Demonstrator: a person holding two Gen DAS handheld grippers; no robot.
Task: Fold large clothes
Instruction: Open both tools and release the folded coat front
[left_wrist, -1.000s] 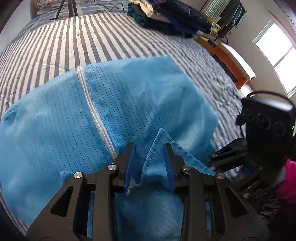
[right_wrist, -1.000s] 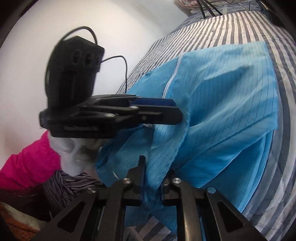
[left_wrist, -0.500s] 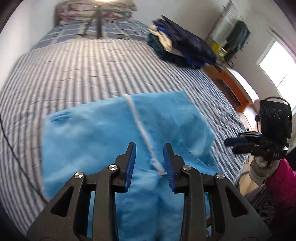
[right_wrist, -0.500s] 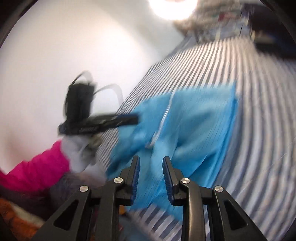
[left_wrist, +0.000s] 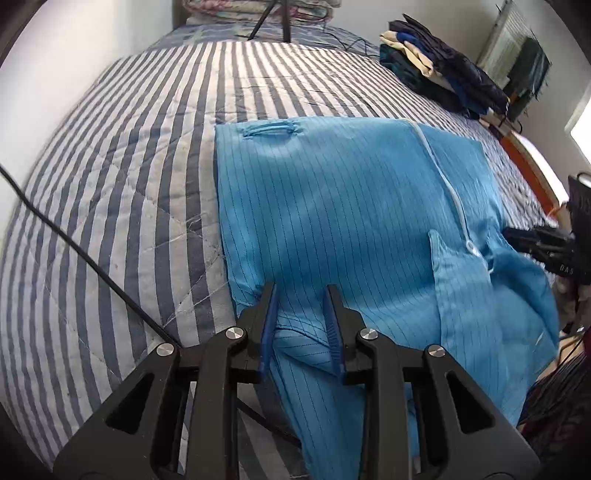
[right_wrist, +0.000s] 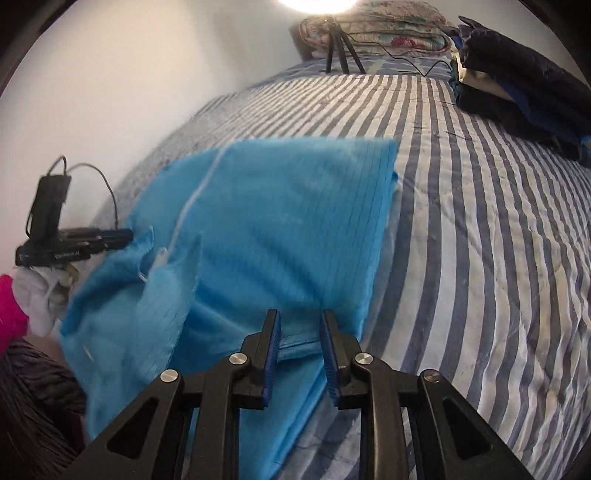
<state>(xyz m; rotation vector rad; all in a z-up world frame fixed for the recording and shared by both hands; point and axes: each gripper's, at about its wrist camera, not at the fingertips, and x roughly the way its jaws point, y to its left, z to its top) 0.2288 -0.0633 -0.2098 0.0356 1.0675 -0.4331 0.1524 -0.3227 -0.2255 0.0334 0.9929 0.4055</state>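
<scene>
Garment (left_wrist: 332, 206) flat on striped bedspread (left_wrist: 122, 177)

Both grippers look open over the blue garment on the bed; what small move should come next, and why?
Probably lower the left gripper and right gripper to pinch the blue garment near its side edges. Both are open and hold nothing, and the near part hangs off the striped bed, unfolded.

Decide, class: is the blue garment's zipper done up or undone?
Done up. On the blue garment, the white zipper runs as one closed line; the collar flaps part below its pull.
</scene>
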